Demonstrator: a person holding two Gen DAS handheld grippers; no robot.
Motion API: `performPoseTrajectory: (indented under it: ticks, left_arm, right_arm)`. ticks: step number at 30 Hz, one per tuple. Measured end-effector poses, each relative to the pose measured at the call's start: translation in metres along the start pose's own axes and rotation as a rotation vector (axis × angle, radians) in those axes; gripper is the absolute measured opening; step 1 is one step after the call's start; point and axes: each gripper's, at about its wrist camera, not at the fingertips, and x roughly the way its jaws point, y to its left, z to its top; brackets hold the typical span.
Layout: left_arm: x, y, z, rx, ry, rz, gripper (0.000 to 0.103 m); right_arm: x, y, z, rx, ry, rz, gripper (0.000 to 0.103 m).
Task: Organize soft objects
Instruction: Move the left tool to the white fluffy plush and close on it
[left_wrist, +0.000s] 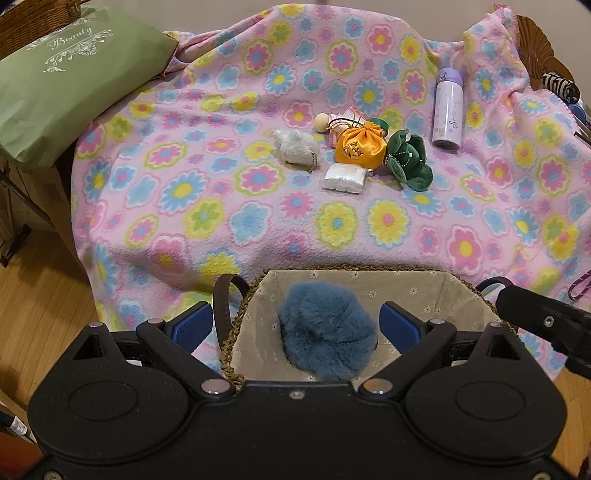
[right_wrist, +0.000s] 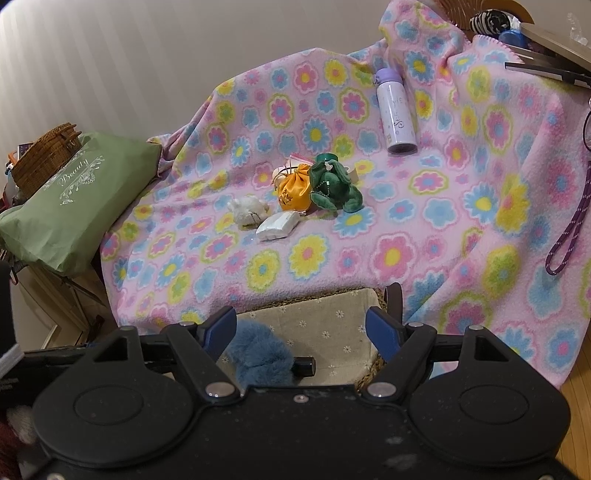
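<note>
Both tools hang open over the lined basket (left_wrist: 436, 291) at the near edge of the flowered blanket (left_wrist: 207, 184): the left tool (left_wrist: 297, 325) stands wide around, but not pressing, the blue furry piece (left_wrist: 327, 328) lying inside, and the right tool (right_wrist: 301, 332) holds nothing. That piece looks stowed, so the step in hand is likely the release. The next move calls for a reach out to the cluster mid-blanket: white plush (left_wrist: 297, 146), orange pouch (left_wrist: 360, 144), green plush (left_wrist: 410, 160), white packet (left_wrist: 343, 177).
</note>
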Motion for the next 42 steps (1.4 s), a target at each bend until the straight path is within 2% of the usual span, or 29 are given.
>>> performPoseTrajectory:
  ticks: [5, 9, 19, 32, 42]
  left_arm:
    - [0.002, 0.007, 0.008, -0.013, -0.016, 0.016, 0.094]
    - [0.008, 0.007, 0.018, 0.021, -0.023, 0.036, 0.094]
    - [0.035, 0.008, 0.055, 0.058, 0.005, 0.034, 0.094]
    - [0.094, 0.004, 0.096, 0.117, 0.063, 0.058, 0.094]
    - [0.133, 0.005, 0.133, 0.115, 0.067, 0.045, 0.094]
  right_arm:
    - [0.008, -0.001, 0.005, -0.024, -0.001, -0.034, 0.078]
    - [0.016, -0.002, 0.012, -0.062, -0.002, -0.072, 0.078]
    - [0.044, -0.016, 0.051, -0.053, 0.001, -0.094, 0.081]
    - [0.103, -0.023, 0.112, -0.084, 0.024, -0.116, 0.081]
    - [0.159, -0.02, 0.141, -0.134, 0.058, -0.12, 0.082]
